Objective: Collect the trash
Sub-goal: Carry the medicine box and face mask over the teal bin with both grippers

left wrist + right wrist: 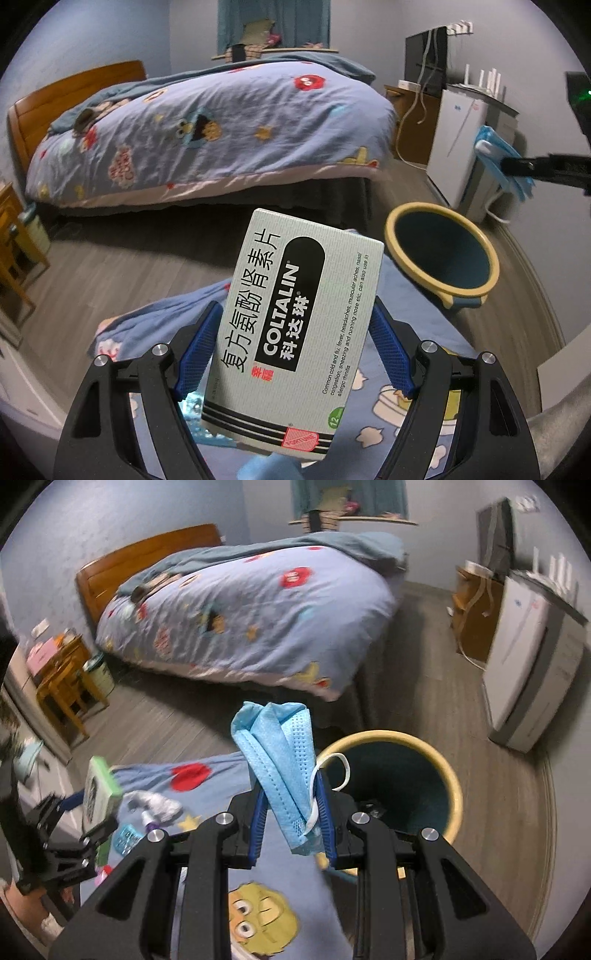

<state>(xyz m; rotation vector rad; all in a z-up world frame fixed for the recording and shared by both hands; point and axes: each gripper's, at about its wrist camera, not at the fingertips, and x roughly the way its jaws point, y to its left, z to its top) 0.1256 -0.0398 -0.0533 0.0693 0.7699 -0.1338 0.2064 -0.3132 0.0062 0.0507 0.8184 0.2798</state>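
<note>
A bed (207, 133) with a cartoon-print duvet and a wooden headboard (74, 92) fills the upper left of the frame. At upper right, a white appliance (458, 147) stands beside a wooden cabinet (410, 125). A wooden table (62, 679) sits at the left edge.

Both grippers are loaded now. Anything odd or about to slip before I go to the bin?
Nothing is spilled. The mask is pinched only at its lower end, most of it standing loose above the right gripper. The box sits tilted in the left gripper.
</note>
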